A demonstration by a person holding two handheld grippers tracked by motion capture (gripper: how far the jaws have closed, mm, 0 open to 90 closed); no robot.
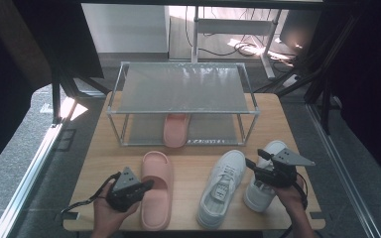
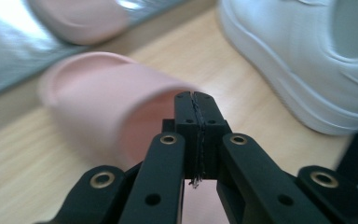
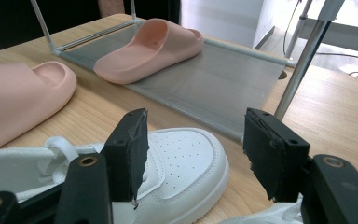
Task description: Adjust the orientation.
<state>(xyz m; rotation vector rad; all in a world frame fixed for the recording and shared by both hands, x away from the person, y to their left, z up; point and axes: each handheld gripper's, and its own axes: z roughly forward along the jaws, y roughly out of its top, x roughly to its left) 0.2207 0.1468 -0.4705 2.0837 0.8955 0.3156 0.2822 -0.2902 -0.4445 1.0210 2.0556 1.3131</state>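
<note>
A pink slide lies on the wooden table, toe toward the rack. My left gripper is at its left side, and in the left gripper view its jaws are pressed together with nothing between them, just in front of the slide's strap. The matching slide sits on the lower shelf of the metal rack. Two white sneakers stand side by side at the right. My right gripper hovers open above them, over the left sneaker's toe.
The rack's top shelf is bare, and the lower shelf has free room beside the slide. The table ends close behind the rack and just right of the sneakers. A rack post rises near my right gripper.
</note>
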